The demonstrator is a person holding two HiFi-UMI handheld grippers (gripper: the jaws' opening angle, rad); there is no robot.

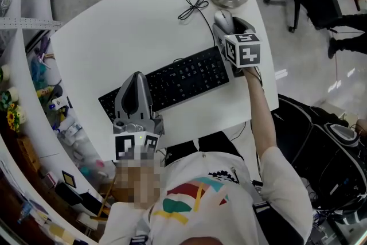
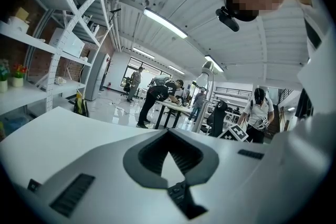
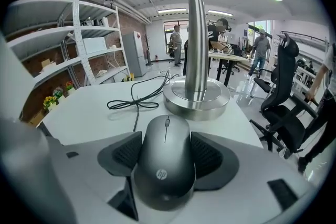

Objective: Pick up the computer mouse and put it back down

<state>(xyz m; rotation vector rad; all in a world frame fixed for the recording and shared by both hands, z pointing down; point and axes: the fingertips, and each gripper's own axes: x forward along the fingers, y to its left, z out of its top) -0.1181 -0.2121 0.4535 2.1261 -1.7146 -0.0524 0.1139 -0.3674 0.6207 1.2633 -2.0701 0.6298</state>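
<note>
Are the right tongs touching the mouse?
Touching. The right gripper view shows the mouse between the right tongs, both ribbed pads meeting its sides with no gap.

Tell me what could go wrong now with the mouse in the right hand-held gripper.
The computer mouse is smooth and rounded between the right hand-held gripper's pads, so it might slip out.
The lamp base stands close ahead, with a black cable beside it; a forward push could bump or snag them.

left hand-held gripper [image 2: 169, 139] closed, right hand-held gripper [image 3: 166, 150] clamping the mouse [image 1: 223, 21].
</note>
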